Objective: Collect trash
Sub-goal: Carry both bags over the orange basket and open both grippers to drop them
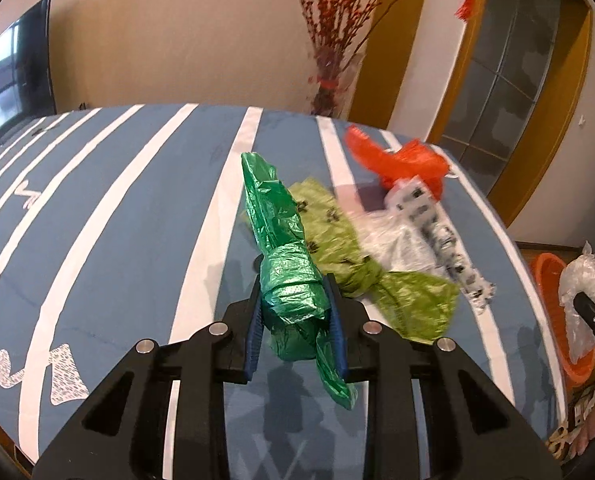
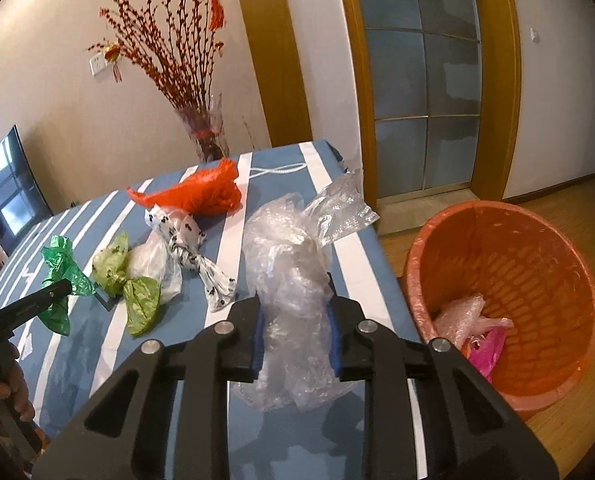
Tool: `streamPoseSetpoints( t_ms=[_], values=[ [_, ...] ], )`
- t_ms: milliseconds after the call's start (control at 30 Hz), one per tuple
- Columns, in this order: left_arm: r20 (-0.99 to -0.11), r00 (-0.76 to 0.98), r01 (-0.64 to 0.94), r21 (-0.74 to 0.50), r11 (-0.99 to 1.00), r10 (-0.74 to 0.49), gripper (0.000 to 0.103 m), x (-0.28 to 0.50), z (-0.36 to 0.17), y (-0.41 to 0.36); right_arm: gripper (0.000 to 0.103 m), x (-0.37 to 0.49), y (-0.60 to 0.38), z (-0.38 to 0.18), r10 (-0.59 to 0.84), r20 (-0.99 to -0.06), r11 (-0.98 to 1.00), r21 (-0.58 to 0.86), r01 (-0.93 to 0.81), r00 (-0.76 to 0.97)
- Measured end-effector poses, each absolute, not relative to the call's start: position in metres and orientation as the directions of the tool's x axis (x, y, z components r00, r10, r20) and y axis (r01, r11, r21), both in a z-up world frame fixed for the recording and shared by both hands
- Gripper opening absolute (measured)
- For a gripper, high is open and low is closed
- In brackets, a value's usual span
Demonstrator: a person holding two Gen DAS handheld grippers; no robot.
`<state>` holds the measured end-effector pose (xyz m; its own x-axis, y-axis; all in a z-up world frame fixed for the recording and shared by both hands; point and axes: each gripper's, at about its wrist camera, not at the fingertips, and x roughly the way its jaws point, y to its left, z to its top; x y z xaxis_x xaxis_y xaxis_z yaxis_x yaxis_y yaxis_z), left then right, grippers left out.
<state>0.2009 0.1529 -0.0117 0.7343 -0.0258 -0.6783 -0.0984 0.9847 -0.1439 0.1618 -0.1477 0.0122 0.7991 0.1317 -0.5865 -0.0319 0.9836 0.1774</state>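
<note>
Both tongs are loaded. The left tongs (image 1: 296, 312) are clenched around the knotted middle of a dark green bag (image 1: 281, 240), lifted just above the striped tabletop (image 1: 117, 200), apparently so it clears the other trash. The right tongs (image 2: 296, 334) grasp a wad of clear bubble wrap (image 2: 293, 264) near the tabletop's right edge, beside the orange basket (image 2: 417, 272) on the floor, likely ready to drop it in. 4 pieces lie mid-tabletop: a lime bag (image 2: 137, 292), a clear bag (image 2: 151, 260), a spotted white bag (image 2: 193, 252) and a red bag (image 2: 201, 196).
</note>
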Motion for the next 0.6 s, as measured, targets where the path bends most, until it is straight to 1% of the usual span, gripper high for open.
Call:
streamPoseSetpoints(
  t_ms=[267, 600],
  values=[
    [-0.628, 0.774, -0.029, -0.155, 0.987, -0.076, 0.028, 0.192, 0.016, 0.124, 0.025, 0.147, -0.162, 0.025, 0.117, -0.549, 0.982, 0.186, -0.015, 0.828],
    [-0.58, 0.797, 0.095, -0.157, 0.983, -0.169, 0.028, 0.185, 0.043, 0.065, 0.025, 0.132, -0.188, 0.034, 0.085, -0.522, 0.978, 0.206, 0.029, 0.849]
  ],
)
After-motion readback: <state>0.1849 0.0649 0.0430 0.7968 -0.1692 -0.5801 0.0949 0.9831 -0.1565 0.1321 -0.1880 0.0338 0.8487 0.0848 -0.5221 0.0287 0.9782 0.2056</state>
